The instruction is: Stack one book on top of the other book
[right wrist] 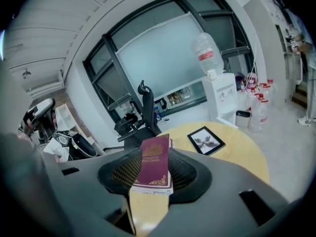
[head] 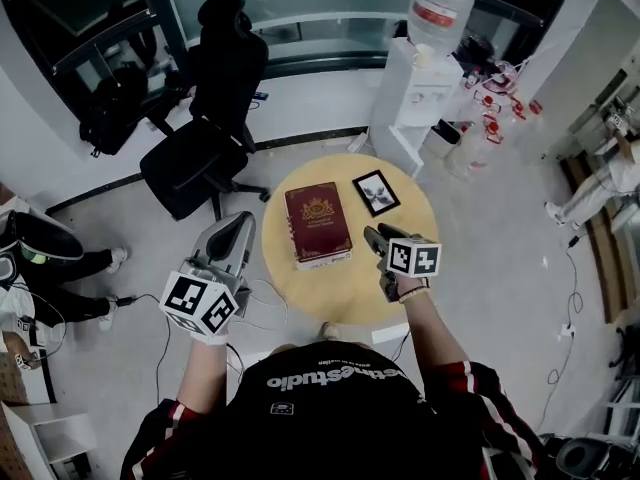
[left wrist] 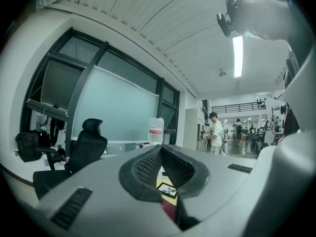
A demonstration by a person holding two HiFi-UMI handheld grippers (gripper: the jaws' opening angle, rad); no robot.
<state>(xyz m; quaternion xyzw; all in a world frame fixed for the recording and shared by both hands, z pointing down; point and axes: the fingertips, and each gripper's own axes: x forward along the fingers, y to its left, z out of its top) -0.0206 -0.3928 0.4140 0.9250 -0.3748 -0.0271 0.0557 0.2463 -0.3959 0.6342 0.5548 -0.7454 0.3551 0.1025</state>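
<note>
Round yellow desk (head: 340,298): red book (head: 318,223) lies flat atop a pale book (right wrist: 150,190), framed picture (head: 376,192) just beside. Left claw (head: 238,226) clenched on nothing; right claw (head: 373,238) released and empty, both clear of the books

On the table (head: 340,298) the book (head: 318,225) lies left of the picture frame (head: 376,192).

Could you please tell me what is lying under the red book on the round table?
Under the red book a second, pale book peeks out at its near edge; the rest is covered, so its cover cannot be seen.
</note>
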